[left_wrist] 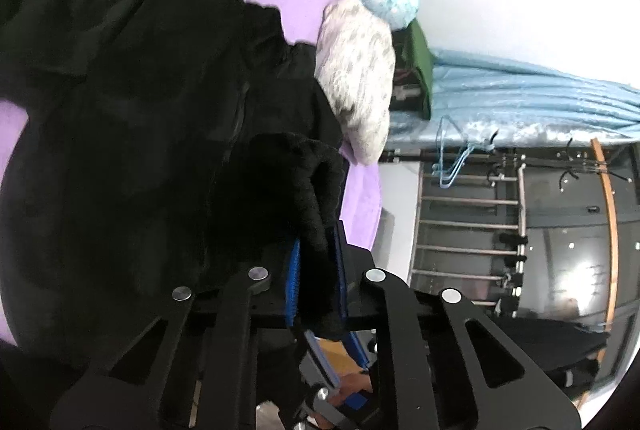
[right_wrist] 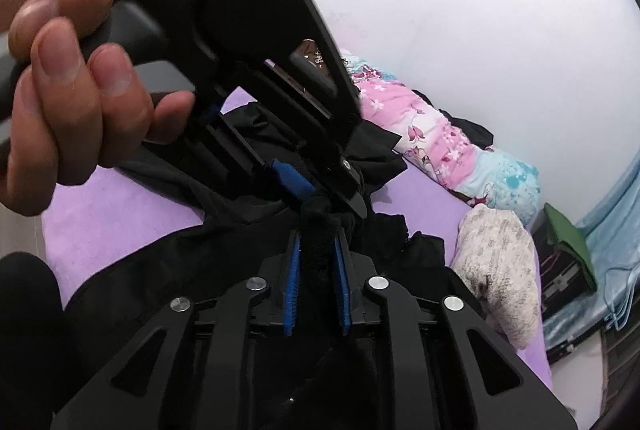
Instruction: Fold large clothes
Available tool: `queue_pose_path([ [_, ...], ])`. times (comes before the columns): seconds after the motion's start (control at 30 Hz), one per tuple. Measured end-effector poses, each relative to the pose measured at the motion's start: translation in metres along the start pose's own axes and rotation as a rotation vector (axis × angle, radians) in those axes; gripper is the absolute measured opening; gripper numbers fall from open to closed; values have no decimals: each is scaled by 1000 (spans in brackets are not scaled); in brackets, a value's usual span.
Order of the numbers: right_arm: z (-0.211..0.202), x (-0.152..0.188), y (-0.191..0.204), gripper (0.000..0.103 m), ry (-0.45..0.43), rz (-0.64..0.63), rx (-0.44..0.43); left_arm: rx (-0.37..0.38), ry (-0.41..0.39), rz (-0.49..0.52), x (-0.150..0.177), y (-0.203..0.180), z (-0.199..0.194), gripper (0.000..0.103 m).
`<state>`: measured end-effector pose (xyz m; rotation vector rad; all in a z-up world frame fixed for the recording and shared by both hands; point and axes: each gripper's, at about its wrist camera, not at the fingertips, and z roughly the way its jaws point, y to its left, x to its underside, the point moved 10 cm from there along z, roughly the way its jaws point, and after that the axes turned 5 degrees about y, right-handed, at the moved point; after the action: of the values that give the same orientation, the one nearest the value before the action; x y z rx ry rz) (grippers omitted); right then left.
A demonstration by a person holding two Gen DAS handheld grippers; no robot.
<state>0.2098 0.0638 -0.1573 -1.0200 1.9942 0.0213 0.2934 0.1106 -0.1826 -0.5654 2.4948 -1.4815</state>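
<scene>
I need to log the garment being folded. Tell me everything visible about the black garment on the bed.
The black garment is large and dark, of matte, soft-looking cloth, with a fuzzier bunched edge. It lies crumpled and spread over the purple sheet, not yet folded flat. The left gripper and the right gripper each pinch a bunch of that fuzzy edge between blue pads, close together. A speckled cream bundle lies beside it.

The black garment [left_wrist: 132,118] shows almost no detail — folds, seams and outline merge in shadow, and its extent runs past the frame edge. The hand [right_wrist: 60,70] is blurred and cut off at the left border. Fabric hides the inner pads of both grippers.
</scene>
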Motion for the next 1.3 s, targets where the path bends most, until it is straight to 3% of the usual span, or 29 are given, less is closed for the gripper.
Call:
queue_pose_path([
  [0.07, -6, 2, 0, 50, -14, 7, -10, 1, -32, 16, -4, 3, -9, 12],
  [0.17, -10, 16, -4, 58, -16, 0, -14, -41, -89, 43, -13, 20, -27, 12],
  [0.23, -4, 36, -13, 63, 25, 22, -2, -119, -105, 81, -16, 39, -32, 13],
  [0.33, 14, 69, -36, 65, 102, 87, 25, -294, -123, 154, -22, 69, -27, 13],
  [0.5, 64, 134, -99, 67, 276, 204, 151, -406, -133, 212, -30, 110, -11, 14],
  [0.63, 86, 172, -133, 67, 351, 270, 219, -526, -153, 259, -37, 138, -8, 16],
  [0.73, 83, 189, -154, 70, 371, 258, 326, -464, -188, 161, -41, 155, -16, 16],
  [0.77, 79, 194, -159, 78, 363, 271, 333, -454, -197, 145, -42, 158, -19, 16],
  [0.83, 68, 202, -163, 85, 329, 321, 299, -449, -195, 148, -42, 157, -20, 16],
  [0.93, 52, 222, -168, 85, 315, 365, 269, -483, -191, 193, -39, 151, -19, 16],
  [1.03, 49, 242, -175, 85, 335, 381, 275, -472, -204, 191, -39, 149, -23, 15],
  [1.2, 67, 254, -172, 83, 368, 357, 258, -441, -242, 161, -43, 145, -36, 15],
  [1.3, 83, 259, -172, 75, 396, 322, 274, -445, -256, 151, -46, 144, -44, 15],
])
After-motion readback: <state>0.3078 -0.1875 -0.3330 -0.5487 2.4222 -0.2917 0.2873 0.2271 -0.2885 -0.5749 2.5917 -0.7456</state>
